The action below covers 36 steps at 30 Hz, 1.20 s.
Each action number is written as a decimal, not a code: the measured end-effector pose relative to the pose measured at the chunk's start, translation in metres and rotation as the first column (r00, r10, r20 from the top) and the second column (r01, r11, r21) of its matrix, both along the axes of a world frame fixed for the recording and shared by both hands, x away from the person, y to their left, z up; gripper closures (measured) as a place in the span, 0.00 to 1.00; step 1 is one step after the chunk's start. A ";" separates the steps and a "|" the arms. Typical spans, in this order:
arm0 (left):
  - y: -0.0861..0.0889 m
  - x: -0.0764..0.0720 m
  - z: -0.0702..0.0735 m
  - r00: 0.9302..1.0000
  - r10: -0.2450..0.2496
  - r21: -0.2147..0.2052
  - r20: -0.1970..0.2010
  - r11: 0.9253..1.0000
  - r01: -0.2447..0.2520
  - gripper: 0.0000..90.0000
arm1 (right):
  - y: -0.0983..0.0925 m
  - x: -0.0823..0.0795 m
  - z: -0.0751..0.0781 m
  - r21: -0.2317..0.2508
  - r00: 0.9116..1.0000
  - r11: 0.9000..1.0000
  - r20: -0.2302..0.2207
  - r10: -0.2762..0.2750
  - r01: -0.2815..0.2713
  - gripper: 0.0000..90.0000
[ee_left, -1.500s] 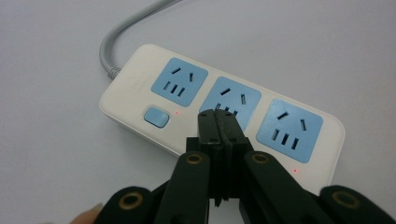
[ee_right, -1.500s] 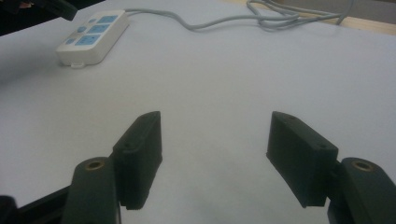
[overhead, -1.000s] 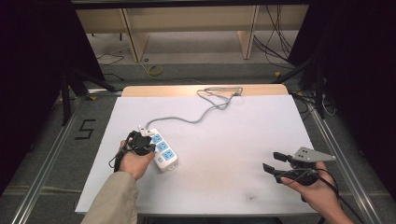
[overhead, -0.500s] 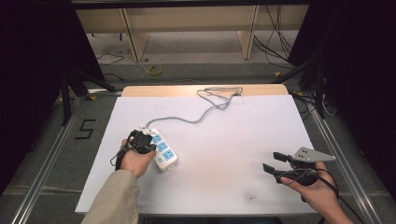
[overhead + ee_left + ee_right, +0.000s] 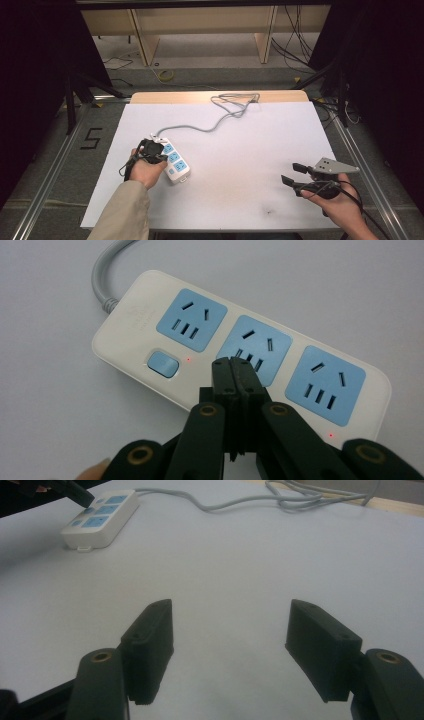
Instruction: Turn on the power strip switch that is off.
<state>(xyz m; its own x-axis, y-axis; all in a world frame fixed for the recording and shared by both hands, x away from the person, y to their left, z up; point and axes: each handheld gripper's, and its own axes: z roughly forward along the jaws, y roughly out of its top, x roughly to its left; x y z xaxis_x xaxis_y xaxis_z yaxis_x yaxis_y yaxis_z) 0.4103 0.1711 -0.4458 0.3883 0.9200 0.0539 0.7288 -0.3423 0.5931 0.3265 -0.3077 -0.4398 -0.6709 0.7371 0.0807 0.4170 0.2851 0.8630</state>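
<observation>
Nothing has shifted since the earlier frames: both hands and the power strip sit where they were. Nearest the person, at the desk's near right corner, the right gripper [image 5: 294, 173] rests low over bare surface with its jaws wide apart and nothing between them, well apart from the work. Toward the near left edge, the left gripper [image 5: 233, 371] has its jaws pressed together, holding nothing, with the joined tips poised over the power strip [image 5: 240, 350]. In the left gripper view those tips overlap the lower edge of the middle socket [image 5: 256, 344], just beside the blue switch [image 5: 163, 363]; whether they actually touch the plastic I cannot tell. Two small red lights glow on the strip.

The step in hand looks like pressing that switch with the closed tips. To do it well, I would keep the jaws together so they act as one firm point, slide them sideways off the socket toward the switch, and come straight down on its middle rather than its rim, so the rocker tips cleanly. The strip is light and lies loose on a smooth sheet, so a slanted push may skate it toward the left edge; a vertical press avoids that. The tips must stay out of the socket slots.

Farther off, the grey cord [image 5: 200, 127] snakes from the strip's far end to a loose coil at the desk's far edge; it is slack and should not tug.
</observation>
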 end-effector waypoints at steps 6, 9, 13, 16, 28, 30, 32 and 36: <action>0.000 0.001 -0.001 1.000 -0.001 0.004 -0.012 1.000 0.001 1.00 | 0.000 0.000 0.000 0.001 1.000 1.000 0.000 -0.001 0.001 0.40; 0.000 0.002 -0.001 1.000 0.002 0.003 -0.014 1.000 -0.002 1.00 | 0.000 0.000 0.000 -0.001 1.000 1.000 -0.002 -0.002 0.002 0.40; 0.001 0.002 -0.001 1.000 0.005 0.003 -0.021 1.000 -0.005 1.00 | 0.000 0.000 0.000 -0.001 1.000 1.000 -0.002 -0.003 0.003 0.40; 0.001 0.002 -0.001 1.000 0.008 -0.005 -0.027 1.000 -0.008 1.00 | 0.000 0.000 0.000 0.000 1.000 1.000 -0.001 0.001 -0.001 0.40; -0.002 0.006 0.000 0.998 0.023 0.019 -0.057 1.000 -0.022 1.00 | 0.000 -0.001 0.000 -0.002 1.000 1.000 -0.004 -0.002 0.001 0.40; -0.002 0.006 0.001 0.998 0.024 0.020 -0.062 1.000 -0.023 1.00 | 0.000 -0.001 0.000 -0.002 1.000 1.000 -0.005 -0.002 0.002 0.40; -0.002 0.007 0.001 0.998 0.025 0.019 -0.066 1.000 -0.024 1.00 | 0.000 -0.001 0.000 -0.002 1.000 1.000 -0.004 -0.002 0.002 0.40; -0.003 0.008 0.001 0.997 0.021 0.028 -0.073 0.999 -0.019 1.00 | 0.000 -0.001 0.000 -0.003 1.000 1.000 -0.002 -0.002 0.002 0.40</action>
